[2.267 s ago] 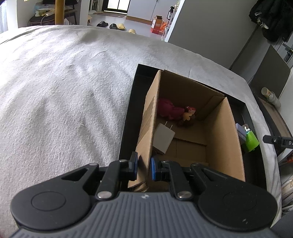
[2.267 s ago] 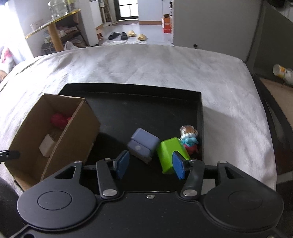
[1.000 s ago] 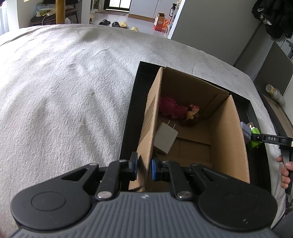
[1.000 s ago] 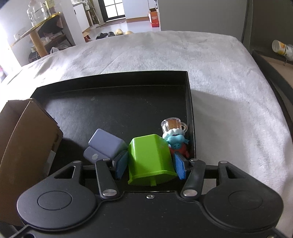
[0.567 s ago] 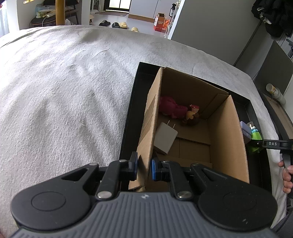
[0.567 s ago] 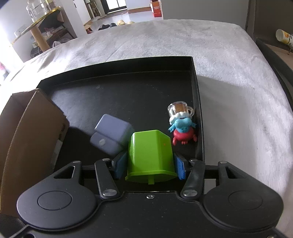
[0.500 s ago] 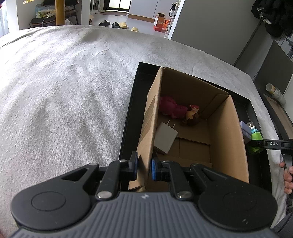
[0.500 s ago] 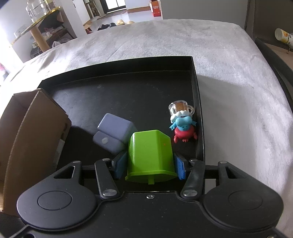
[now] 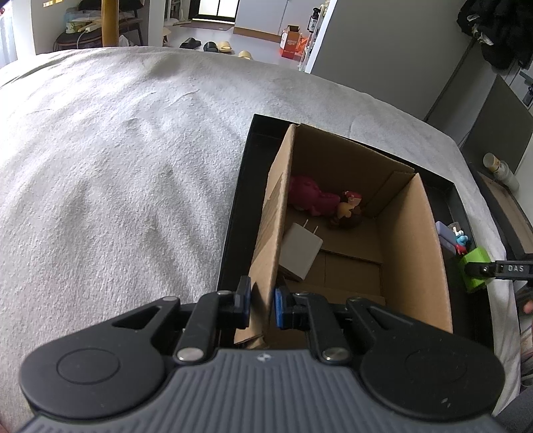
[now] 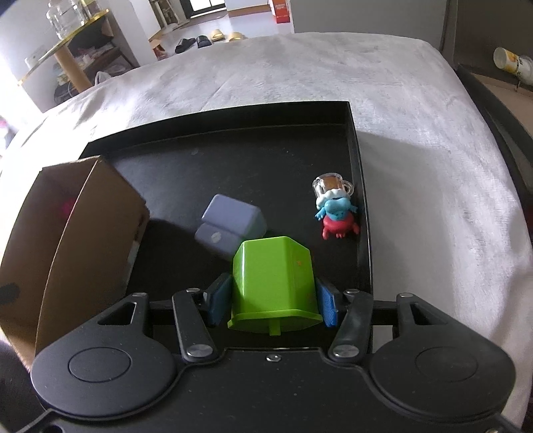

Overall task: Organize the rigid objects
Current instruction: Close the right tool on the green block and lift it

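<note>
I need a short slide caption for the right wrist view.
Right gripper clamps a green plastic cup above the black tray, beside a cardboard box.

a grey-white blanket [image 9: 116,173] covers the wide soft surface and serves as the landmark here. beyond its far edge, pairs of slippers [image 10: 200,40] lie on the pale floor, black ones beside yellow ones. to the far left of the blanket stands a round wooden table [image 10: 66,46] with a gold rim and a clear glass jar [image 10: 63,16] on top. past the slippers, an orange-and-white carton [image 9: 291,41] sits on the floor near a grey wall panel [image 9: 383,56]. off the blanket's right side a yellow-and-white cup [image 10: 513,65] lies tipped over on a low brown ledge. dark clothing [image 9: 496,30] hangs above the blanket's far right corner.
</note>
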{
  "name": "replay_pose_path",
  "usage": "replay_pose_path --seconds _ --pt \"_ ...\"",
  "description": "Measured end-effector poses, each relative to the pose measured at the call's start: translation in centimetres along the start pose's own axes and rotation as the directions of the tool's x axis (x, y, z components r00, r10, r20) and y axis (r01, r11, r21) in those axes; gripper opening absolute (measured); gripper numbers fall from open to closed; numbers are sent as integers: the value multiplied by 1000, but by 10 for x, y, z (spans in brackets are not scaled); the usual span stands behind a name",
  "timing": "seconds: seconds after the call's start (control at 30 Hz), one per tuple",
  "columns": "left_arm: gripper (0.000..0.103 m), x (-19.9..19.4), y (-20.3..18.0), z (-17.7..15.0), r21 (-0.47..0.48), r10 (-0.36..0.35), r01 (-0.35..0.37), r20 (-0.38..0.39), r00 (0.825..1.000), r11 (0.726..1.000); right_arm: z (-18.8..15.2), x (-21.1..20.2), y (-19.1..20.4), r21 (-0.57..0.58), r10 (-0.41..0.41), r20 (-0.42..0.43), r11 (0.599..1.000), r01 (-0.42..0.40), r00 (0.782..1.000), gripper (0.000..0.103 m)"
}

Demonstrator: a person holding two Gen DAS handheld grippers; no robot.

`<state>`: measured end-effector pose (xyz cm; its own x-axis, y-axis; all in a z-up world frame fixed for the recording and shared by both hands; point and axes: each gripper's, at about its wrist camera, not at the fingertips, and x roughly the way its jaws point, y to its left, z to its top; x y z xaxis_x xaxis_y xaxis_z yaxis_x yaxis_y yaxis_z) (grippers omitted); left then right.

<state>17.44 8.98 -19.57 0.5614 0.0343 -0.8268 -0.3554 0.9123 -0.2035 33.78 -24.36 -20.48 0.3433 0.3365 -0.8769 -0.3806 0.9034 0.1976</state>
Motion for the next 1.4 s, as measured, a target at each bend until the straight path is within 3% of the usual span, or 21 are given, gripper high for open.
replay_pose_path --seconds 0.43,1.4 --pt "13 0 1 -1 9 -7 7 -2 1000 1000 1 -27 16 -52 -51 20 997 52 998 53" --pt "13 0 4 -2 2 -31 31 -4 1000 1000 14 -64 72 -160 -62 79 984 74 995 53"
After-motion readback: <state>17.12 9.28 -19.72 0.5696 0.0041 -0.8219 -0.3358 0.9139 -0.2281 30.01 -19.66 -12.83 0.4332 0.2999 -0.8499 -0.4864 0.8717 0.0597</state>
